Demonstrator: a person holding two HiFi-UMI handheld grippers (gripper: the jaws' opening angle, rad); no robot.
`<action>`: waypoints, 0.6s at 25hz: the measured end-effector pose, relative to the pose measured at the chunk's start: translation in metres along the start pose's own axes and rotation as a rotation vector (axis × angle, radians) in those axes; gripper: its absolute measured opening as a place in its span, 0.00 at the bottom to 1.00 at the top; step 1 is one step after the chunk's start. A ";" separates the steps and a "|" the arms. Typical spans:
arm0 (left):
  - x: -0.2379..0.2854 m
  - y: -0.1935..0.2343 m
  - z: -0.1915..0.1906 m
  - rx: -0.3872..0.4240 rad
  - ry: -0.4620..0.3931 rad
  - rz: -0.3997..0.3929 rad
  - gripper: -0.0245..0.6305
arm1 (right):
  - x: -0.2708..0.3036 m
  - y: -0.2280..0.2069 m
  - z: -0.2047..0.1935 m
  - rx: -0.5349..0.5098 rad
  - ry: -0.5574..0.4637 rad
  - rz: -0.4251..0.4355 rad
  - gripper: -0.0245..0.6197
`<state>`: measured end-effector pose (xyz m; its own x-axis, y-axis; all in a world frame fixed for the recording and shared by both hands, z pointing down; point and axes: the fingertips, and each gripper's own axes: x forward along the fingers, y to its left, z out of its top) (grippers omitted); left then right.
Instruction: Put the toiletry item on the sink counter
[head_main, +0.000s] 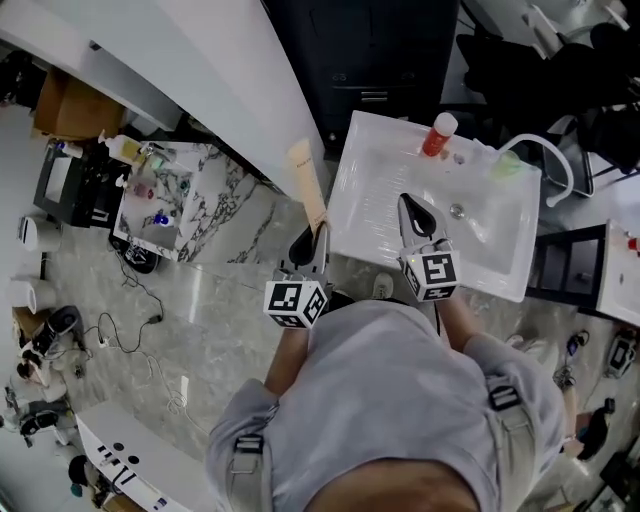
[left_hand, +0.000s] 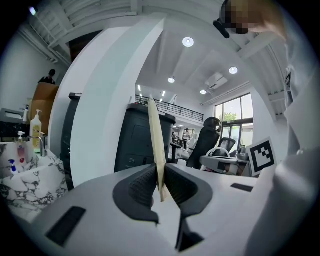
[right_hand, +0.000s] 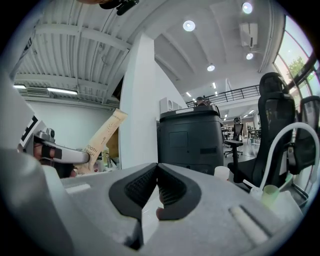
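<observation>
A flat cream toothbrush package (head_main: 308, 182) stands up between the jaws of my left gripper (head_main: 314, 234), which is shut on its lower end, just left of the white sink counter (head_main: 352, 205). In the left gripper view the package (left_hand: 155, 142) shows edge-on, pinched at the left gripper (left_hand: 161, 184). My right gripper (head_main: 414, 214) hovers over the basin, shut with nothing in it. The right gripper view shows the right gripper (right_hand: 156, 184) with jaws together, and the tilted package (right_hand: 103, 134) off to the left.
On the sink's far rim stand a red bottle with a white cap (head_main: 438, 134), a green cup (head_main: 505, 165) and a white curved faucet (head_main: 556, 168). A marble-topped stand with bottles (head_main: 168, 195) is at the left. A dark cabinet (head_main: 372, 62) stands behind the sink.
</observation>
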<state>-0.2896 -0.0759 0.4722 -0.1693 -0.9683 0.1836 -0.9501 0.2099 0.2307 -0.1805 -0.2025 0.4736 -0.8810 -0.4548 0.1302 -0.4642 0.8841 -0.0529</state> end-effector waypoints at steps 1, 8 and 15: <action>0.005 0.002 0.000 -0.002 0.009 -0.017 0.11 | 0.000 -0.003 -0.001 0.007 0.005 -0.021 0.05; 0.051 0.007 0.003 0.021 0.065 -0.196 0.11 | -0.001 -0.029 -0.002 0.036 0.005 -0.218 0.05; 0.092 0.010 -0.004 0.026 0.137 -0.342 0.11 | -0.002 -0.029 -0.012 0.097 0.010 -0.344 0.05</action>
<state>-0.3135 -0.1628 0.4952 0.1937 -0.9545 0.2265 -0.9524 -0.1276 0.2767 -0.1646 -0.2260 0.4871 -0.6712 -0.7224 0.1666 -0.7402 0.6652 -0.0980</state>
